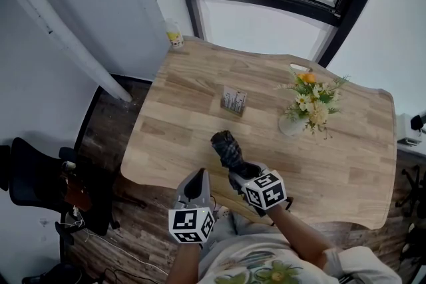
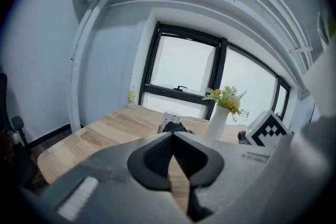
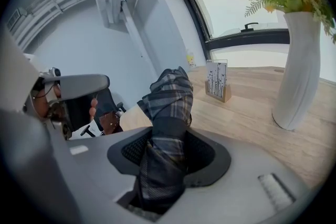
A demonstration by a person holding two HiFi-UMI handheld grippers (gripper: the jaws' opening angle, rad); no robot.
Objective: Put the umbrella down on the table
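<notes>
The folded plaid umbrella (image 1: 228,148), lower centre of frame, sits clamped in the right gripper's (image 1: 237,176) jaws over the table (image 1: 180,123), while the left gripper's (image 1: 196,191) jaws are together and empty; next it likely needs lowering flat and releasing.

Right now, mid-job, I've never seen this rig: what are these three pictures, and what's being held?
No robot: a person holds a two-jaw gripper in each hand. One picture looks down from their head; the other two ride on the grippers, looking along the jaws. The right gripper is closed on a folded plaid umbrella over the wooden table. The left gripper is shut, empty. On the table: a vase of flowers, a card holder, a small yellow bottle.
</notes>
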